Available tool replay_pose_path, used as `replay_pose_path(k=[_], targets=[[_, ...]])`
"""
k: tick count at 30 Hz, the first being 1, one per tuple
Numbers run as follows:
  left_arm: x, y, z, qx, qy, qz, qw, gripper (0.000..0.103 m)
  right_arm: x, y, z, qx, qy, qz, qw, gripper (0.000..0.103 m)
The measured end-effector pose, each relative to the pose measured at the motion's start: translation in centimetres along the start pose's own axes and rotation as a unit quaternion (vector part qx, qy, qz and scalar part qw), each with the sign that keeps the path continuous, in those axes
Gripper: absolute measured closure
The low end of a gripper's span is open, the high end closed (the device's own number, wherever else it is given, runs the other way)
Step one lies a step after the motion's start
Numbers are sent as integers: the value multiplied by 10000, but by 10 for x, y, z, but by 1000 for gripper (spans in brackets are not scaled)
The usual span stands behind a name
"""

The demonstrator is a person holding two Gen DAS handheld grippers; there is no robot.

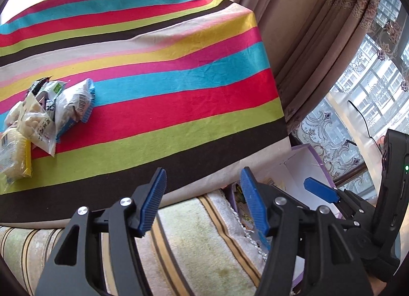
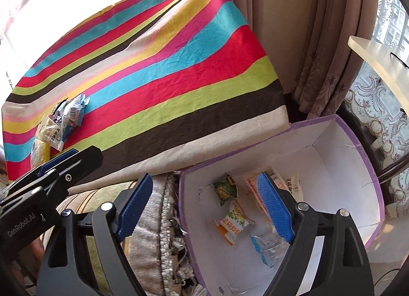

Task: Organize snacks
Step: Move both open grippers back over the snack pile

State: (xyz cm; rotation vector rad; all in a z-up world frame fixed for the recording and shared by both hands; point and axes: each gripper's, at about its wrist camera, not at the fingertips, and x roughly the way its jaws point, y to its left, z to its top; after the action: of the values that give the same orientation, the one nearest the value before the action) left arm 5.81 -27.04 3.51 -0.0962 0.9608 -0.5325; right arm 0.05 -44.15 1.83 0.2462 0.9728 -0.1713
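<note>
A pile of several snack packets [image 1: 38, 117] lies on the striped tablecloth [image 1: 179, 91], at the left in both views [image 2: 61, 122]. My left gripper [image 1: 203, 202] hovers open and empty over the table's near edge. A purple box with a white inside [image 2: 332, 163] stands on the floor to the right of the table. It holds several packets, among them a green one [image 2: 225, 188], an orange-and-white one [image 2: 234, 221] and a clear one with a blue edge [image 2: 265, 244]. My right gripper [image 2: 205, 209] hangs open above the box's left rim with nothing between its fingers.
A sofa seat with a striped towel [image 1: 191, 232] and a fringed cover [image 2: 163, 219] lies between me and the table. Beige curtains [image 2: 306, 40] hang right of the table. A pale ledge [image 2: 378, 53] and lace curtain [image 1: 329, 137] stand behind the box.
</note>
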Motion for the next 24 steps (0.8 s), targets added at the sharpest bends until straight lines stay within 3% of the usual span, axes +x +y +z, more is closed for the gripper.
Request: replay_pose_path(k=[9, 24], targets=[[-31, 75, -8, -832, -219, 336, 9957, 37, 7, 59, 1, -418, 86, 184, 9989, 21], [-75, 186, -35, -2152, -436, 658, 9734, 31, 26, 115, 8, -831, 162, 199, 9962, 21]])
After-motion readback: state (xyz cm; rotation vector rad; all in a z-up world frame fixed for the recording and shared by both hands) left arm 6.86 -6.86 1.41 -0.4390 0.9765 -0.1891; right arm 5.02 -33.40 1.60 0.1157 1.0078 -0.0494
